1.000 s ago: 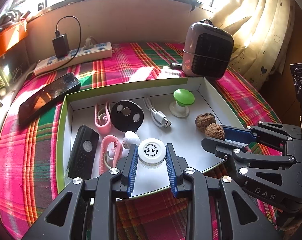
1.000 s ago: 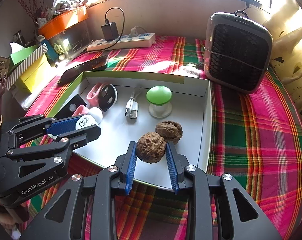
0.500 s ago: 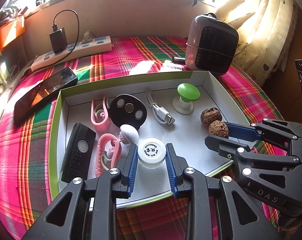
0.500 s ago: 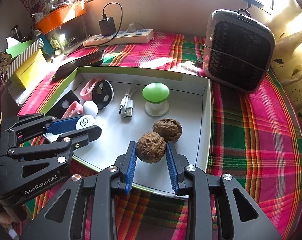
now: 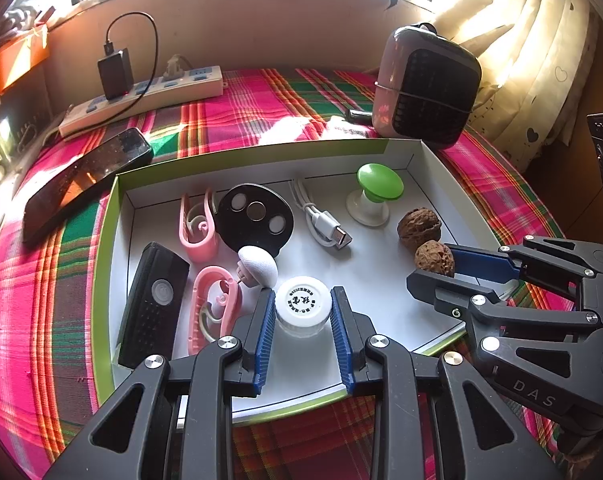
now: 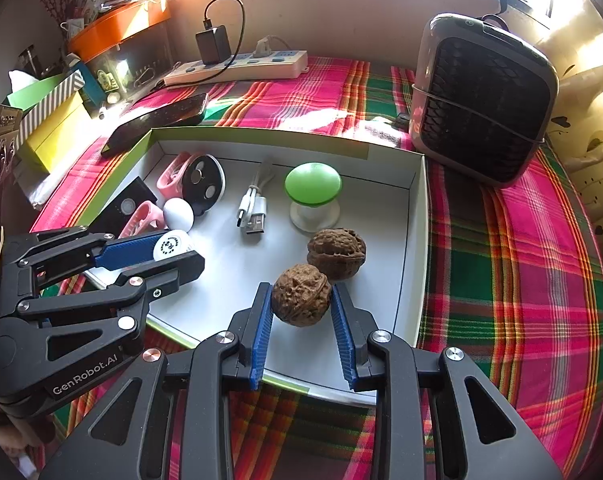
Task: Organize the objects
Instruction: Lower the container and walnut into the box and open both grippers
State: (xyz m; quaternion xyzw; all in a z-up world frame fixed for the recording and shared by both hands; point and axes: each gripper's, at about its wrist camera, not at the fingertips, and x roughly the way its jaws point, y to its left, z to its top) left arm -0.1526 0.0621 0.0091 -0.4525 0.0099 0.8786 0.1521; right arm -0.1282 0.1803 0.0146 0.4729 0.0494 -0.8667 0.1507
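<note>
A white tray with a green rim (image 6: 419, 240) lies on the plaid cloth. My right gripper (image 6: 301, 292) is shut on a brown walnut (image 6: 300, 300) just above the tray's near right part. A second walnut (image 6: 336, 253) rests right behind it. My left gripper (image 5: 302, 296) is shut on a small white-capped jar (image 5: 302, 306) over the tray's near middle. Each gripper shows in the other's view: the right gripper (image 5: 431, 264) and the left gripper (image 6: 177, 248). Also in the tray are a green knob (image 5: 379, 184), a USB cable (image 5: 325, 226), a black disc (image 5: 255, 216), pink clips (image 5: 197, 224), a white ball (image 5: 257, 264) and a black remote (image 5: 153, 300).
A dark heater (image 6: 481, 108) stands on the cloth behind the tray's right corner. A phone (image 5: 81, 176) lies off the tray's far left corner, with a power strip and charger (image 5: 141, 92) along the wall. Boxes (image 6: 49, 128) crowd the far left; a curtain (image 5: 533, 60) hangs at the right.
Both grips hold as before. The left gripper with the jar has drifted slightly over the tray; the right gripper and its walnut have stayed put.
</note>
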